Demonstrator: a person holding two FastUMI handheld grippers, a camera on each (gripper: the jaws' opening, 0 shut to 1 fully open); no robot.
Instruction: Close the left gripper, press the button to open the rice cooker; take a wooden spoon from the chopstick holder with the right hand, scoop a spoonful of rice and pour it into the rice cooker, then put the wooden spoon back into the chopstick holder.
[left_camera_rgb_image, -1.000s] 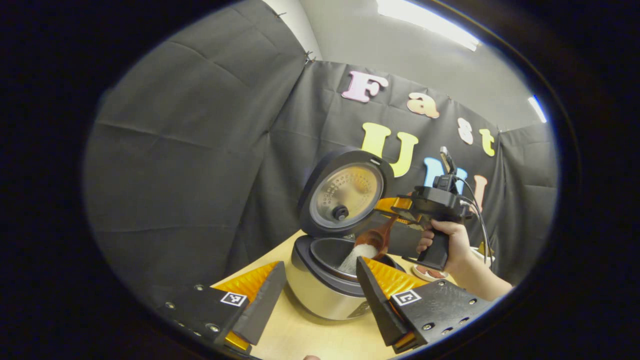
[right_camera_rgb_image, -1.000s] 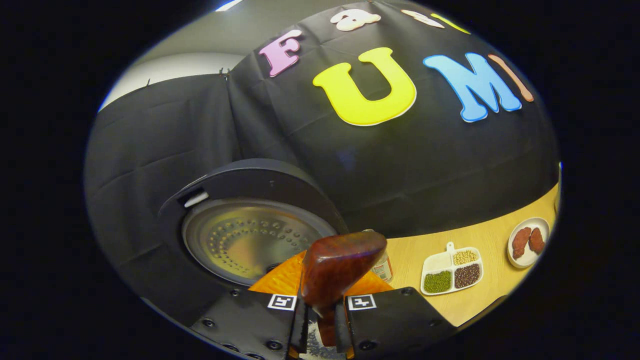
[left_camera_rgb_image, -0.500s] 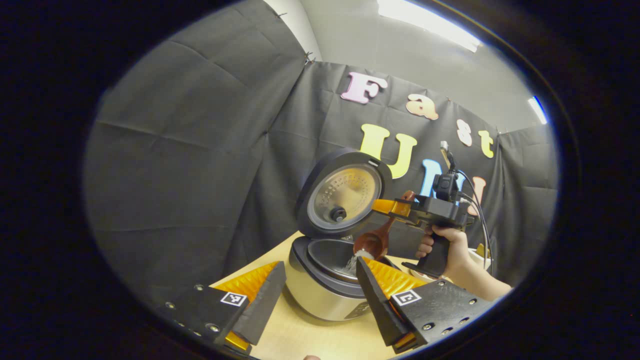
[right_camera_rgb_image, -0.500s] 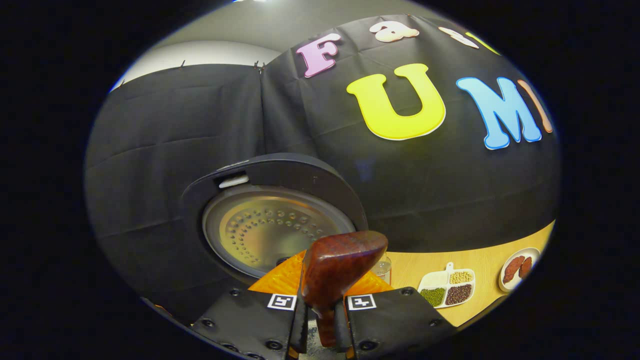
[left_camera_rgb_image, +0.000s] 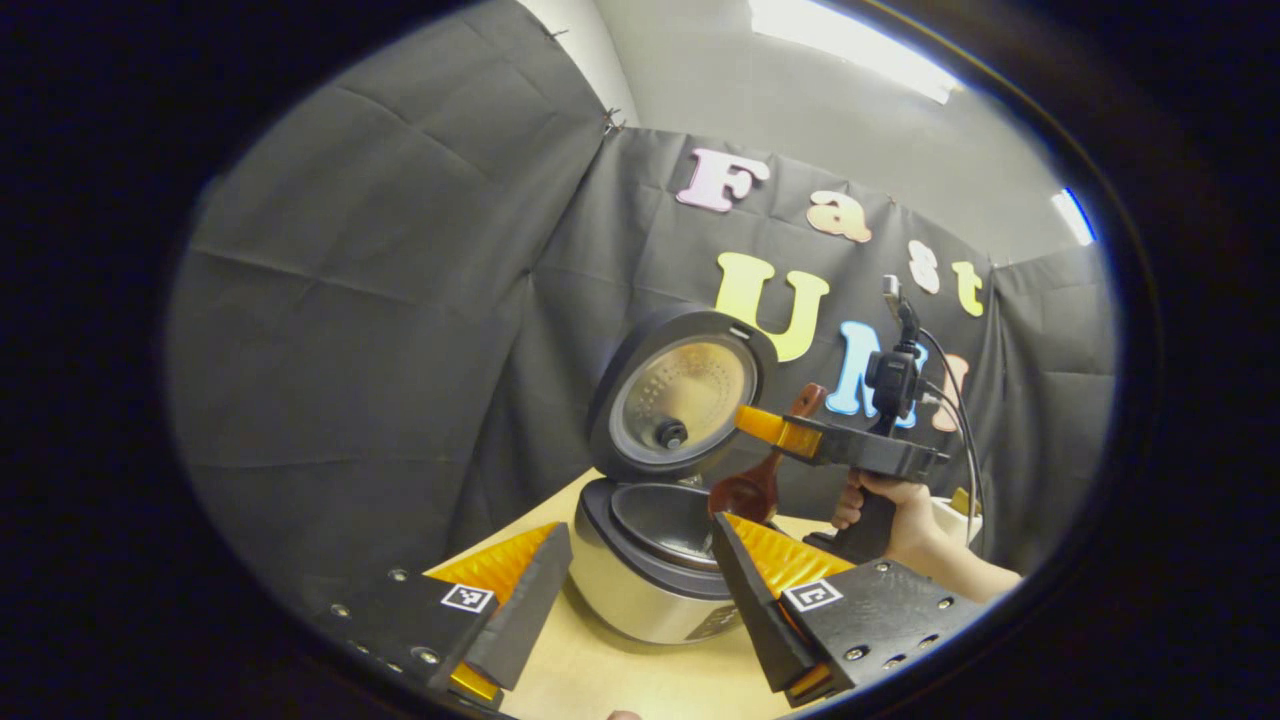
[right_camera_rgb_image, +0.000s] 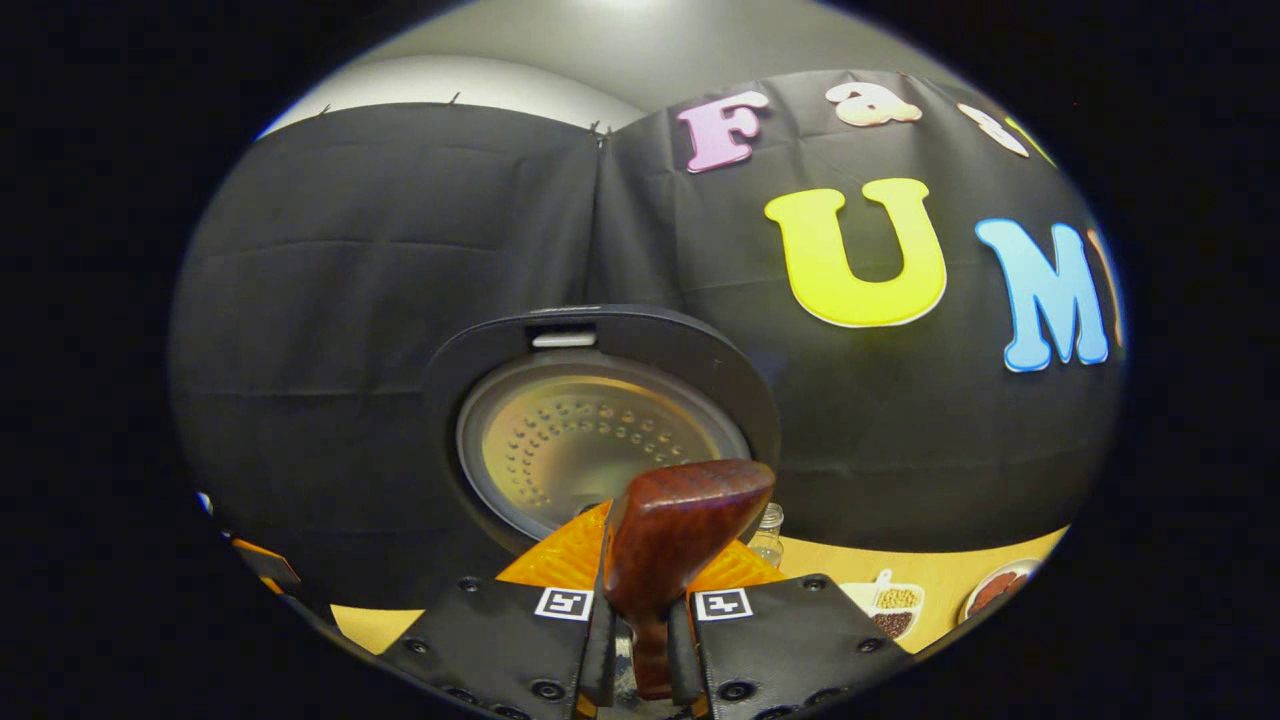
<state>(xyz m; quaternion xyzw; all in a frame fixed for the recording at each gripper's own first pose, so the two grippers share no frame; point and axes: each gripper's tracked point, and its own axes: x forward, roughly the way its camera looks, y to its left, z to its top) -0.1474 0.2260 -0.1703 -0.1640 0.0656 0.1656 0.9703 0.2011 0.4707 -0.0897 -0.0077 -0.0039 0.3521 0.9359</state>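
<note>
Both fingers of the right gripper (right_camera_rgb_image: 640, 655) clamp the wooden spoon (right_camera_rgb_image: 672, 545) above the open rice cooker (left_camera_rgb_image: 655, 560), for pouring; left gripper (left_camera_rgb_image: 625, 600) gapes empty.

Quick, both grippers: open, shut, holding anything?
Left gripper: open, holding nothing.
Right gripper: shut on the wooden spoon, over the rice cooker.

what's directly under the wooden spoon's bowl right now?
The rice cooker's open inner pot sits below the wooden spoon, held by the right tool. The pot's bottom is hidden behind its near wall, so rice inside cannot be confirmed.
</note>
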